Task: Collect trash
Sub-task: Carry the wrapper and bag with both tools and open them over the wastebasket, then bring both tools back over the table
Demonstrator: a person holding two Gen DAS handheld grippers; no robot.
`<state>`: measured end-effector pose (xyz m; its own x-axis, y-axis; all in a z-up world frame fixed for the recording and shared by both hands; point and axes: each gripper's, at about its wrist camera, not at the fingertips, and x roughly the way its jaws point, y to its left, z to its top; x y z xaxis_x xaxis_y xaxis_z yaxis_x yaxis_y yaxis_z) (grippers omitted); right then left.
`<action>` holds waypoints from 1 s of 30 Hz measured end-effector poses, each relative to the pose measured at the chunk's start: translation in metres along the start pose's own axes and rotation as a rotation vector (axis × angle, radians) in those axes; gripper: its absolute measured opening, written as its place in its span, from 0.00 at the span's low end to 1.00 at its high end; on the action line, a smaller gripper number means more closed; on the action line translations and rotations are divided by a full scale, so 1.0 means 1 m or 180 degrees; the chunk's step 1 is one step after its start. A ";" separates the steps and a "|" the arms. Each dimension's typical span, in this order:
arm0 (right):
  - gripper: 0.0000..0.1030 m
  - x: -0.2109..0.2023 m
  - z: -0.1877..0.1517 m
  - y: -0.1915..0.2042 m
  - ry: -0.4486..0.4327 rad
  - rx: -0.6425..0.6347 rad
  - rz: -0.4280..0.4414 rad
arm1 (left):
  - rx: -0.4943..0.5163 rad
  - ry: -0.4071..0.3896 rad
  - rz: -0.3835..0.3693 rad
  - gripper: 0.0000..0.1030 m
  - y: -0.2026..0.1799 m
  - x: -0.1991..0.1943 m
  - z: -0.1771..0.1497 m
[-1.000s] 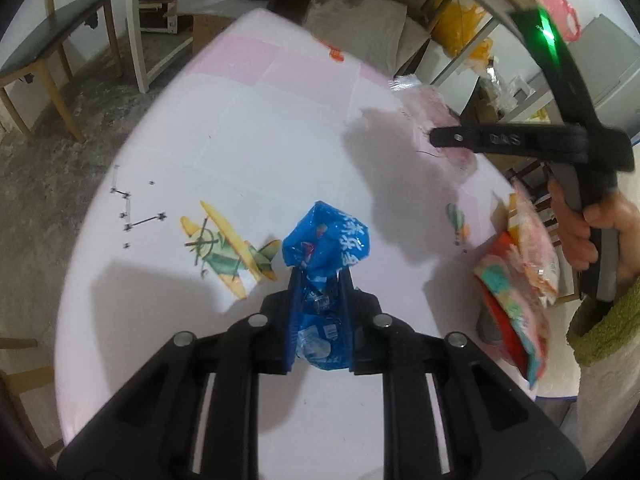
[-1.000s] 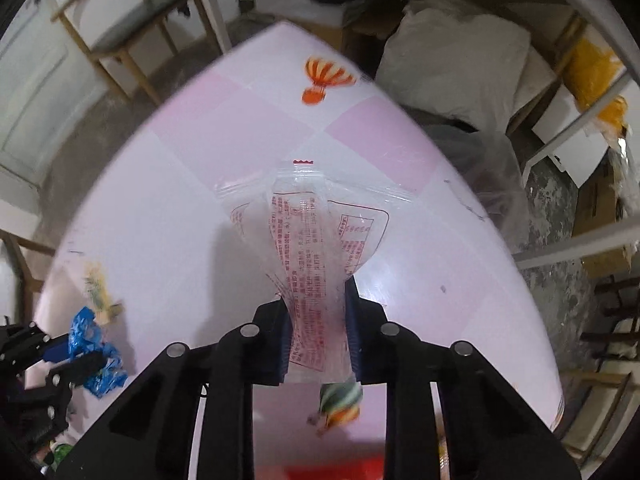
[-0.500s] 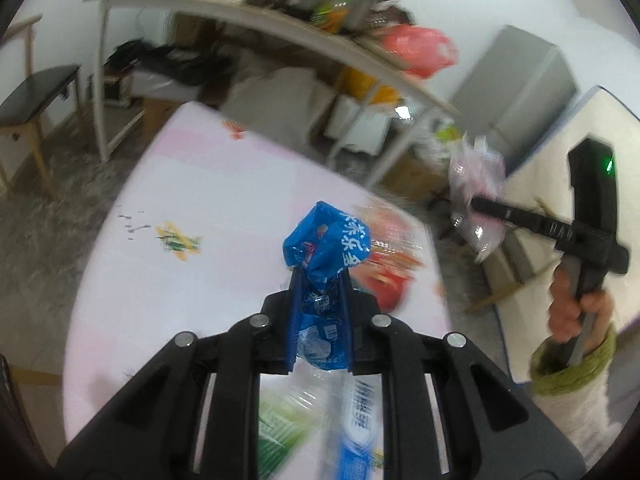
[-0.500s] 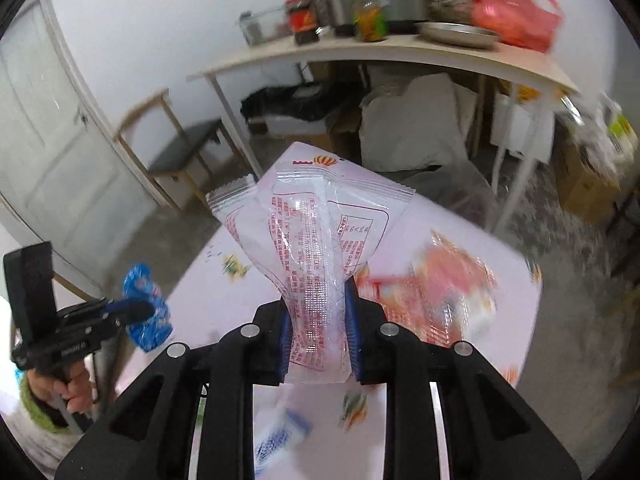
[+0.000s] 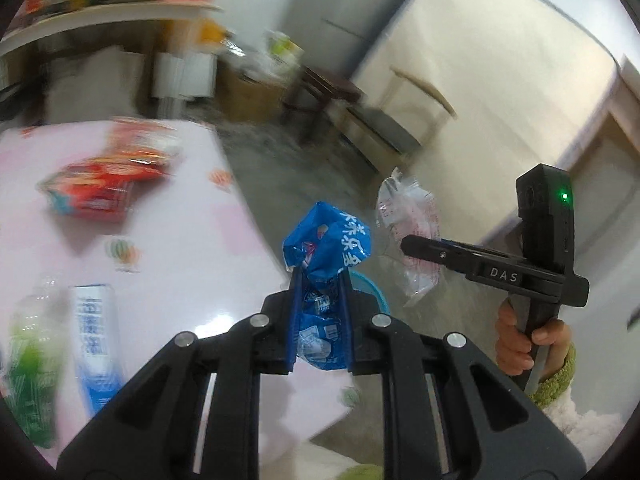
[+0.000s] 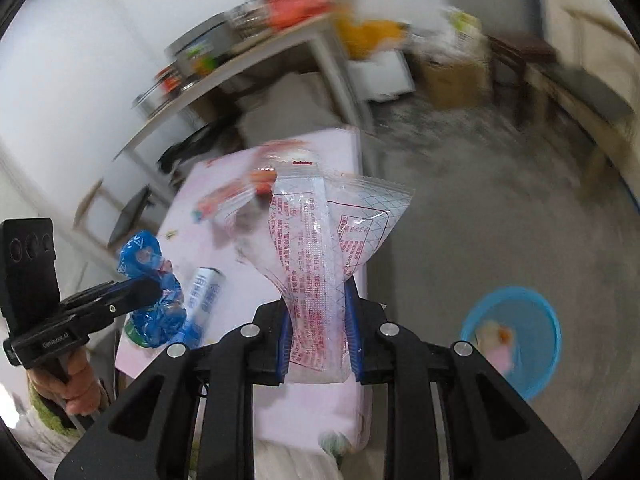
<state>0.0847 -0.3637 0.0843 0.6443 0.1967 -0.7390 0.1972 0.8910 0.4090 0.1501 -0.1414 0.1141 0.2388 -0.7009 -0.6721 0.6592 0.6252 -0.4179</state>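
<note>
My left gripper (image 5: 319,280) is shut on a crumpled blue wrapper (image 5: 326,242), held past the right edge of the pink table (image 5: 168,264). My right gripper (image 6: 319,292) is shut on a clear plastic bag with red print (image 6: 320,248), held over the table's near corner. A blue basin (image 6: 516,330) with some trash inside stands on the floor at the lower right of the right wrist view; its rim (image 5: 370,286) peeks out behind the blue wrapper in the left wrist view. Each gripper shows in the other's view: the right one (image 5: 412,242), the left one (image 6: 148,290).
On the table lie red snack packets (image 5: 104,184), a blue and white tube-like pack (image 5: 96,340) and a green bottle (image 5: 32,376). Behind stand a cluttered shelf table (image 6: 240,68), cardboard boxes (image 6: 452,76) and a wooden stool (image 5: 384,136). The floor is grey concrete (image 6: 480,216).
Both grippers swung to the right, from above the table towards its right edge and the floor. The blue basin has come into view. Both keep their hold on the trash.
</note>
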 end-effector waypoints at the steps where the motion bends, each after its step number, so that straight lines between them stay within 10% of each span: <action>1: 0.22 -0.003 -0.008 -0.015 -0.0006 0.0105 -0.0031 | 0.0050 0.0110 -0.0053 0.15 -0.014 0.019 -0.003; 14: 0.24 0.043 -0.127 -0.229 0.0360 0.1791 -0.0376 | 0.0377 0.1461 -0.0104 0.15 -0.105 0.256 -0.035; 19: 0.31 0.086 -0.123 -0.280 0.0463 0.1982 -0.0595 | 0.0285 0.1677 0.0017 0.17 -0.102 0.322 -0.022; 22: 0.55 0.120 -0.109 -0.302 0.0518 0.2009 -0.0688 | 0.0209 0.1836 0.0114 0.48 -0.099 0.359 -0.011; 30: 0.59 0.156 -0.107 -0.335 0.0607 0.2072 -0.1011 | 0.0033 0.1699 0.0175 0.51 -0.075 0.357 0.003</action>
<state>0.0407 -0.5878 -0.2255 0.3560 0.0905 -0.9301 0.7879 0.5060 0.3509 0.1876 -0.4398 -0.0927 -0.1208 -0.3935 -0.9113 0.6635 0.6508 -0.3690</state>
